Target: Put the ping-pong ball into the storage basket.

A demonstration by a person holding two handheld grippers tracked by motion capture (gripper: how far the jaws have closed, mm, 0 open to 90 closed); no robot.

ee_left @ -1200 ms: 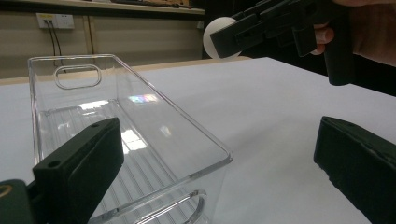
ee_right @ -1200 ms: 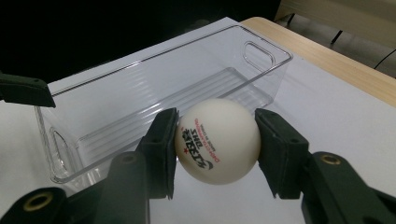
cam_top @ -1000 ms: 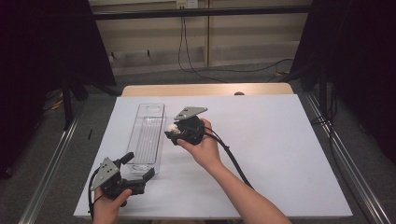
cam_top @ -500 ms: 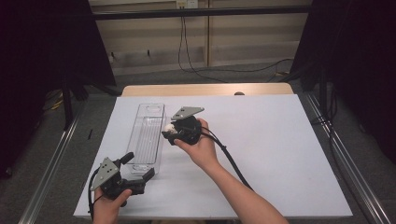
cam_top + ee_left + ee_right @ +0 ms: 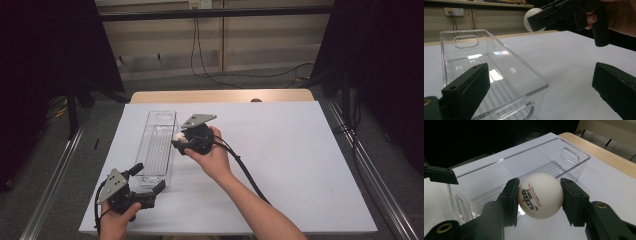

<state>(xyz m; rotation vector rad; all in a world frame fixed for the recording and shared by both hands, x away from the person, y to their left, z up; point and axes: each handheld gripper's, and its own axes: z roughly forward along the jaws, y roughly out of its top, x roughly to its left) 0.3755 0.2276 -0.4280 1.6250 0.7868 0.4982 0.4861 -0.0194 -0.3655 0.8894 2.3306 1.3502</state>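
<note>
At the lower left of the high view the left gripper [image 5: 150,191] sits low on the white table [image 5: 300,165] with its jaws wide apart and nothing between them, straddling the near end of the clear plastic bin [image 5: 157,147]; from its own view one jaw stands inside the bin's near wall and the other outside it. Further up, near the middle of the frame, the right gripper [image 5: 178,141] holds a white ping-pong ball [image 5: 540,195] pinched between its two pads, just beside the bin's right rim and above the table rather than over the bin's floor. Let go from here, the ball would likely strike the rim or the sheet and bounce away, being so light and round. The grip is only on two small spots, so a wrist twist could squirt it out. Against the picture a second ago, the right hand sits slightly closer to the bin; the left looks unchanged.
</note>
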